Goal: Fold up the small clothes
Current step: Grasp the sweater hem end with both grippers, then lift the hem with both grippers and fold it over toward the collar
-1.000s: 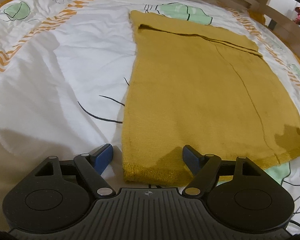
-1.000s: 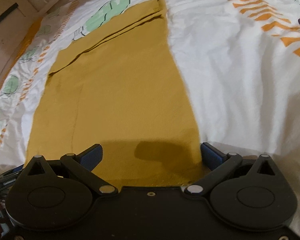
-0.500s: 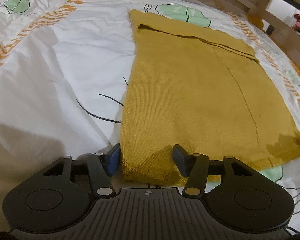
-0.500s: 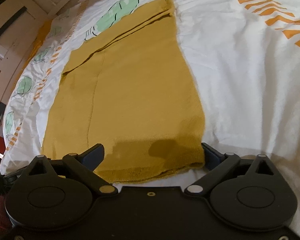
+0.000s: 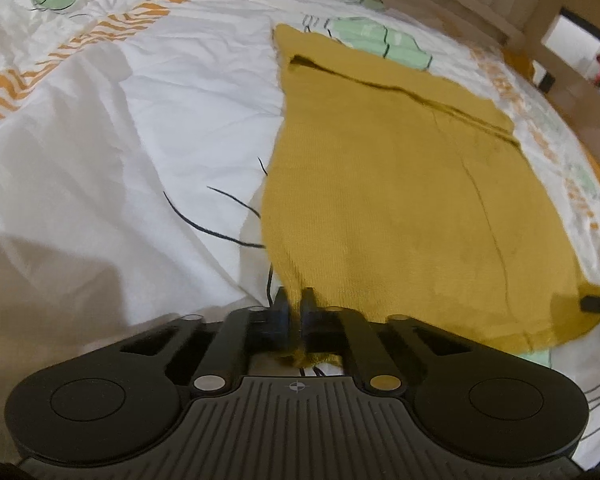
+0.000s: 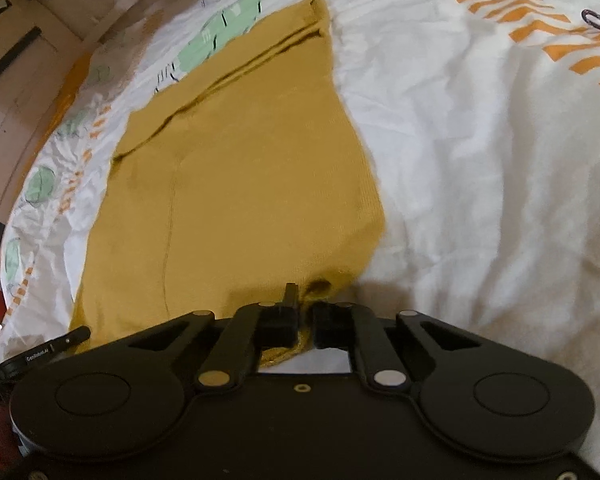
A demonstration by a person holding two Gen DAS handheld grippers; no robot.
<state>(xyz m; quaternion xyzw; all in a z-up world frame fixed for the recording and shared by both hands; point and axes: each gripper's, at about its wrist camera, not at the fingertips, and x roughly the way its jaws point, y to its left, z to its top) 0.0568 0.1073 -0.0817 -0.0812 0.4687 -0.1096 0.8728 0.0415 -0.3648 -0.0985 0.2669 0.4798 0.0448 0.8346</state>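
Mustard-yellow knit garment [image 6: 252,176] lies flat on a white bedcover [image 6: 480,168] printed with orange stripes and green leaves, reaching from the near edge to the far left. Right gripper [image 6: 303,312] is clamped on the garment's near right corner; fabric is bunched between the closed pads. A second black gripper's tip [image 6: 66,340] shows at the near left corner.

Near hem of mustard knit garment [image 5: 400,208]: hidden behind left gripper [image 5: 294,312] body; same hem in right wrist view behind right gripper [image 6: 304,314]. Printed bedspread [image 5: 120,152]: cut off at every frame edge. Small dark clip-like item [image 5: 598,303] at frame's right edge (identity unclear). Background furniture: blurred, unreadable
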